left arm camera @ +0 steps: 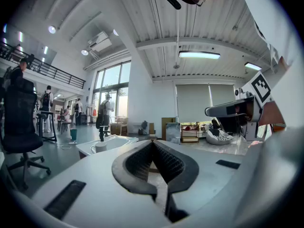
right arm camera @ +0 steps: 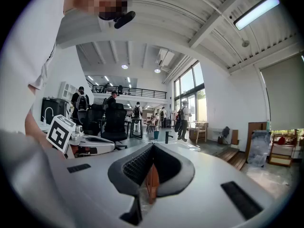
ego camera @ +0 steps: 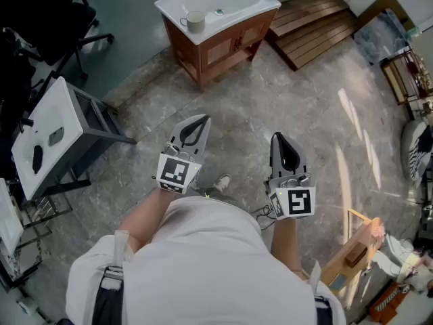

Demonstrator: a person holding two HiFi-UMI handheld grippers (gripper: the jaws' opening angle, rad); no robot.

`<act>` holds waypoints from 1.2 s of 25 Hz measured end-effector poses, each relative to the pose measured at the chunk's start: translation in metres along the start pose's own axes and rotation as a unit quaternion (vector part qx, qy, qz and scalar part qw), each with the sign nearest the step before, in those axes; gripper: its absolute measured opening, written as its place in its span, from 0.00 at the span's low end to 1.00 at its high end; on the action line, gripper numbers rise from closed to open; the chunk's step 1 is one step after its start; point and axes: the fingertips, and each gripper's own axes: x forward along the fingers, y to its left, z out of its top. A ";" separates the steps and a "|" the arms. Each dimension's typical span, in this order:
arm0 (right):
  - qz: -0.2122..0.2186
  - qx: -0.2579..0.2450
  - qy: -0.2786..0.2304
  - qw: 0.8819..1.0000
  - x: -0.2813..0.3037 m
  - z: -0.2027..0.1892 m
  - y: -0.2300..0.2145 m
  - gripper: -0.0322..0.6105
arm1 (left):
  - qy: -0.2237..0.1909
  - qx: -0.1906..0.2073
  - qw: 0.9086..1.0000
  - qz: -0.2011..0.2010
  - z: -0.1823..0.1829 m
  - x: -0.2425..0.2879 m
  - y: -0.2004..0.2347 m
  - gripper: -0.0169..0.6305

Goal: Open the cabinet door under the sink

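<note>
Approach step: with left tongs (ego camera: pixel 201 122) and right tongs (ego camera: pixel 277 138) closed, empty, mid-frame, well apart from cabinet door (ego camera: pixel 220 48) under sink (ego camera: pixel 216 2) at upper centre, advance, then open one pair for the handle.

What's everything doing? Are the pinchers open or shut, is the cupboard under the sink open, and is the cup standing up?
Left gripper: shut, empty.
Right gripper: shut, empty.
Cabinet doors: both closed.
Cup: upright on the sink top.
</note>
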 end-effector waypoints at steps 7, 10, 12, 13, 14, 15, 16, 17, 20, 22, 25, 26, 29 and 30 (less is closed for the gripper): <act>0.019 0.002 -0.002 1.000 0.010 -0.003 0.002 0.10 | 0.006 -0.004 1.000 0.013 -0.006 0.003 0.004 0.04; 0.029 0.004 -0.001 1.000 0.010 -0.006 0.003 0.10 | 0.010 -0.003 1.000 0.015 -0.008 0.005 0.000 0.04; 0.034 0.007 0.001 0.999 0.008 -0.010 0.002 0.10 | 0.012 -0.004 1.000 0.017 -0.010 0.006 -0.003 0.04; 0.036 0.008 0.003 0.999 0.007 -0.013 0.000 0.10 | 0.012 -0.003 1.000 0.018 -0.010 0.008 -0.005 0.04; 0.037 0.010 0.004 0.999 0.005 -0.015 -0.002 0.10 | 0.012 -0.002 1.000 0.019 -0.010 0.009 -0.008 0.04; 0.037 0.013 0.002 0.999 0.004 -0.017 -0.005 0.10 | 0.013 -0.001 1.000 0.020 -0.010 0.010 -0.010 0.04; 0.037 0.018 -0.003 0.999 0.002 -0.017 -0.008 0.10 | 0.014 0.000 1.000 0.021 -0.011 0.010 -0.013 0.04; 0.037 0.025 -0.011 0.999 0.000 -0.017 -0.012 0.10 | 0.015 0.000 1.000 0.023 -0.013 0.011 -0.016 0.04; 0.037 0.038 -0.025 0.998 -0.005 -0.021 -0.026 0.10 | 0.022 -0.003 0.999 0.028 -0.020 0.015 -0.024 0.04; 0.034 0.038 -0.021 0.998 -0.008 -0.027 -0.032 0.10 | 0.027 -0.003 0.999 0.028 -0.023 0.015 -0.030 0.04; 0.035 0.042 -0.016 0.998 -0.012 -0.033 -0.035 0.10 | 0.032 -0.005 0.999 0.027 -0.027 0.016 -0.033 0.04; 0.037 0.041 -0.014 0.998 -0.012 -0.034 -0.036 0.10 | 0.033 -0.008 0.999 0.028 -0.029 0.017 -0.032 0.04; 0.037 0.040 -0.009 0.998 -0.008 -0.038 -0.041 0.10 | 0.036 -0.013 0.999 0.026 -0.033 0.027 -0.031 0.04; 0.035 0.041 -0.007 0.999 -0.006 -0.040 -0.044 0.10 | 0.036 -0.012 0.999 0.024 -0.035 0.032 -0.030 0.04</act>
